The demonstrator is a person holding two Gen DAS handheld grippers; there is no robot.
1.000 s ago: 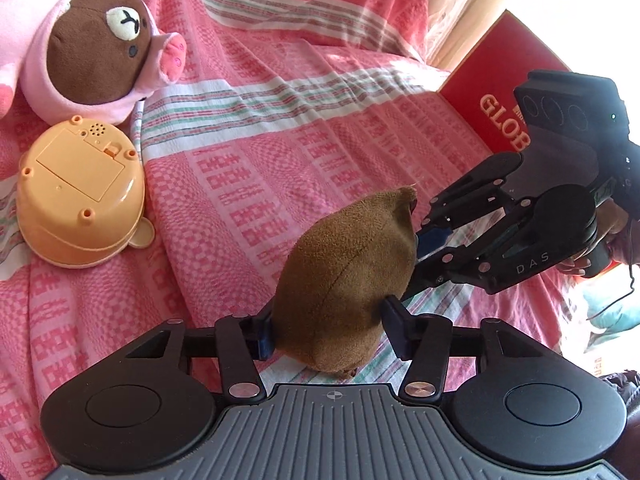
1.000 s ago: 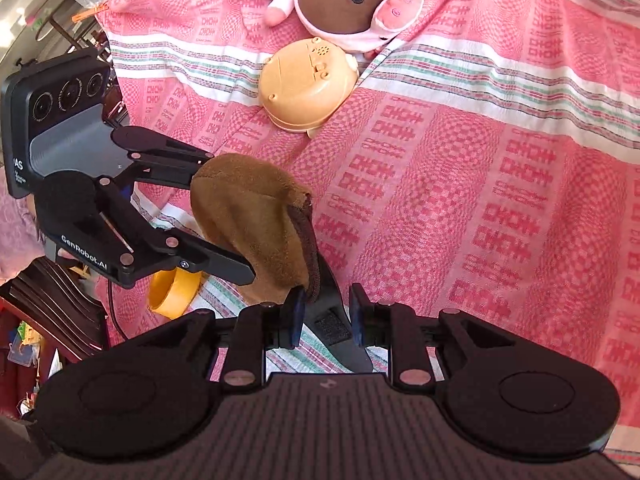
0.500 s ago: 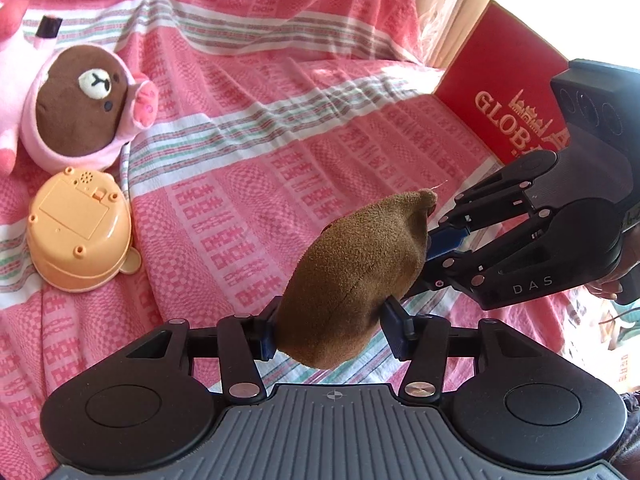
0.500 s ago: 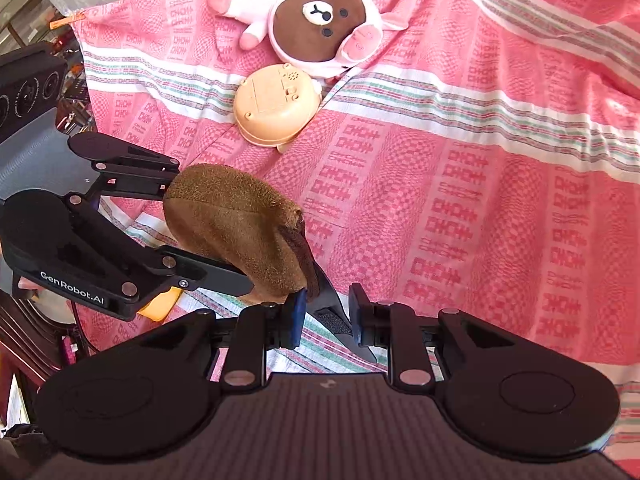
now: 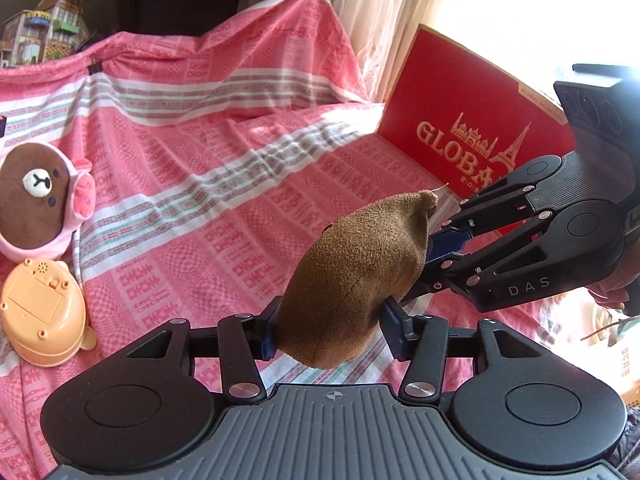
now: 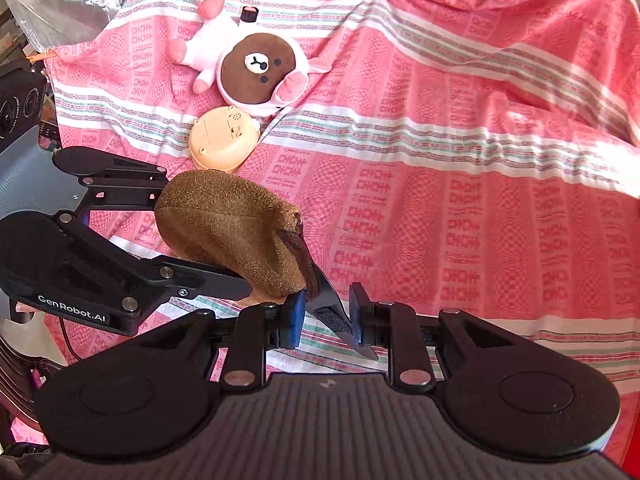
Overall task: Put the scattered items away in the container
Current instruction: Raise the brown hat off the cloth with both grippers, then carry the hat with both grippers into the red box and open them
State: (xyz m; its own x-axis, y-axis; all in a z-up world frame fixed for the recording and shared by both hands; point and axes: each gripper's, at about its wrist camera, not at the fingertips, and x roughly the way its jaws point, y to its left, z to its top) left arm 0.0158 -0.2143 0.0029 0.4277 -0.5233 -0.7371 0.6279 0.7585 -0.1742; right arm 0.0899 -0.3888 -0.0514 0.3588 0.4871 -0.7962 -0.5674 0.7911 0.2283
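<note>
Cloth: the pink patterned cloth (image 5: 224, 184) spreads under everything you're working over.
Box: the red box (image 5: 452, 128) stands at the cloth's far right edge, beside the curtain (image 5: 372, 12).
Brown plush: the brown plush (image 5: 352, 276) hangs in the air above the cloth, between your two tools.
Left gripper: your left gripper (image 5: 328, 332) is clamped on the plush's fat end.
Right gripper: your right gripper (image 6: 326, 316) pinches the dark flap at the plush's narrow end.
Bear: the pink bear plush (image 6: 256, 68) lies far off on the cloth.
Orange toy: the orange toy (image 6: 222, 144) sits just beside the bear, underside up.
</note>
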